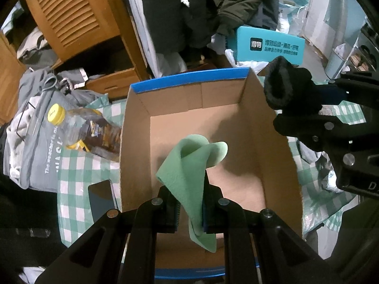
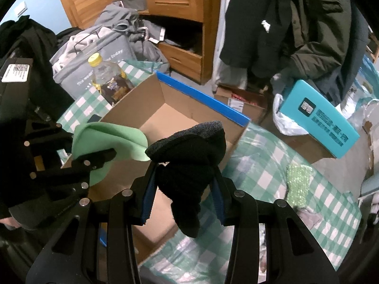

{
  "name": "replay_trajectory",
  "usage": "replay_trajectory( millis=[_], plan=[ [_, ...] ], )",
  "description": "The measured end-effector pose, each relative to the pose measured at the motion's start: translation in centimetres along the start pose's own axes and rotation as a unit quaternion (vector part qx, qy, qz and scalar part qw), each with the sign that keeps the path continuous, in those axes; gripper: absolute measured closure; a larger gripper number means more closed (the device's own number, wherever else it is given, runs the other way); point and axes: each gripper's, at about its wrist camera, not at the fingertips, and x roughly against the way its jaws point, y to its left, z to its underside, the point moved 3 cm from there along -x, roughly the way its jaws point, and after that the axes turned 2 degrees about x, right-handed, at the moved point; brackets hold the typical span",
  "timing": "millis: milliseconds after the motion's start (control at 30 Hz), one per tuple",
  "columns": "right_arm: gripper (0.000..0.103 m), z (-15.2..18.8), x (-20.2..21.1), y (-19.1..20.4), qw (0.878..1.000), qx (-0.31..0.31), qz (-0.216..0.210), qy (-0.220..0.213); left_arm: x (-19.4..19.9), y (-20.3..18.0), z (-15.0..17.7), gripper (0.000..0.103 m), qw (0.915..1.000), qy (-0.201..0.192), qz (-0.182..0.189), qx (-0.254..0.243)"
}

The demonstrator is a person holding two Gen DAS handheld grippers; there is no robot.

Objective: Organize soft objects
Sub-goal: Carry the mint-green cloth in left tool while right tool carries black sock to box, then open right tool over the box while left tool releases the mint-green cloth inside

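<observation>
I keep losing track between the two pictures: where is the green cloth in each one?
Left wrist view: green cloth, low centre, pinched in the left hand-held gripper over the cardboard box.
Right wrist view: green cloth, middle left, over the box's near-left corner.
Shared landmark: the box's blue rim.

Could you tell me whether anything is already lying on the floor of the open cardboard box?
No, the brown cardboard box shows only its bare floor; the green cloth hangs above it, pinched in the left gripper.
</observation>
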Motion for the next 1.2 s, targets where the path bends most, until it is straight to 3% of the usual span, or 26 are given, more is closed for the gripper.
replay_trajectory(
  millis=[367, 433, 500, 567, 667, 733, 1200],
  plan=[
    [0.062, -0.6, -2.0, 1.6, 1.0, 0.014, -0.021, 0.017, -1.2, 2.0, 0.7, 0.089, 0.9996, 0.017, -0.007, 0.019],
    [0.062, -0.7, -2.3, 1.7, 0.999, 0.014, -0.025, 0.021, -1.6, 2.3, 0.8, 0.082, 0.9994, 0.024, -0.008, 0.023],
    [0.06, -0.6, -2.4, 1.7, 0.999, 0.015, -0.024, 0.023, -1.6, 2.5, 0.9, 0.056, 0.9993, 0.023, -0.011, 0.027],
    [0.057, -0.6, -2.5, 1.8, 0.999, 0.017, -0.023, 0.026, -1.4, 2.5, 0.8, 0.045, 0.9994, 0.017, -0.015, 0.025],
    [0.047, -0.6, -2.4, 1.7, 0.999, 0.013, -0.022, 0.023, -1.2, 2.3, 0.8, 0.041, 0.9995, 0.012, -0.019, 0.019],
    [0.041, -0.6, -2.2, 1.6, 0.999, 0.009, -0.022, 0.021, -1.4, 2.2, 0.8, 0.039, 0.9995, 0.013, -0.021, 0.018],
    [0.032, 0.7, -0.7, -0.5, 1.0, -0.009, -0.001, 0.013, -1.3, 0.7, 0.3, 0.037, 0.9997, 0.014, -0.022, 0.001]
  ],
)
